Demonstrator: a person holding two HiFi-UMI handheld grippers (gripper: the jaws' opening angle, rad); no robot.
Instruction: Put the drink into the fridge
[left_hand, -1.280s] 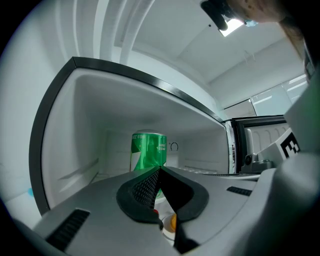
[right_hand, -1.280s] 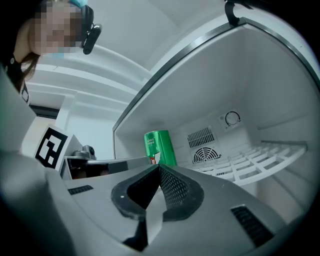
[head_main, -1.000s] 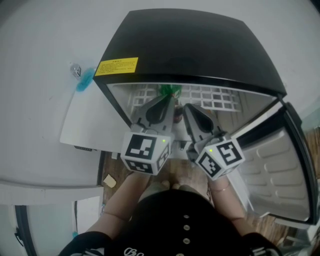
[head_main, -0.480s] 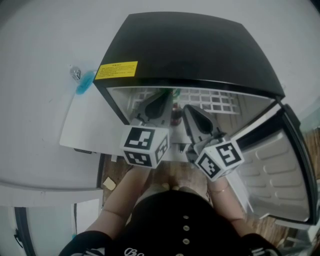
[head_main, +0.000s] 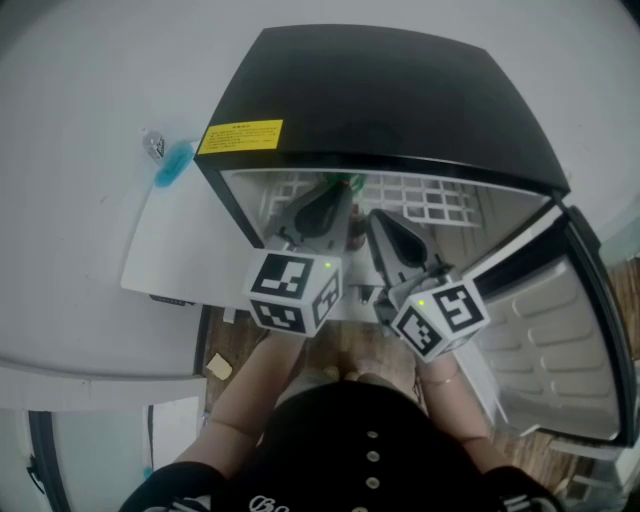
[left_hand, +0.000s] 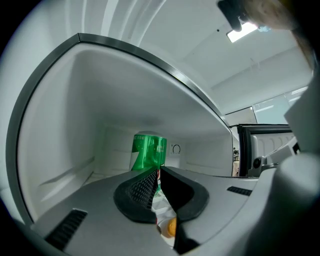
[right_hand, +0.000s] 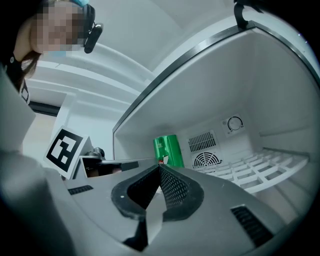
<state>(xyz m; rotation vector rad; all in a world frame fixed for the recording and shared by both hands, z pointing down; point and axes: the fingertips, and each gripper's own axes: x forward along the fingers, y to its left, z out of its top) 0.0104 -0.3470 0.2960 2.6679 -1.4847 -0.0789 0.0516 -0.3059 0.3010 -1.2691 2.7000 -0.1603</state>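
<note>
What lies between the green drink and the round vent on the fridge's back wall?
Nothing. In the right gripper view, only bare white wall shows between the drink and the vent.

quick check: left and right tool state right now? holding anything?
Left tool: closed, gripping nothing; the green can stands free beyond its tips.
Right tool: closed, gripping nothing.

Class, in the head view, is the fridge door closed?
No, the fridge door stands open at the right, baring the wire shelf inside.
</note>
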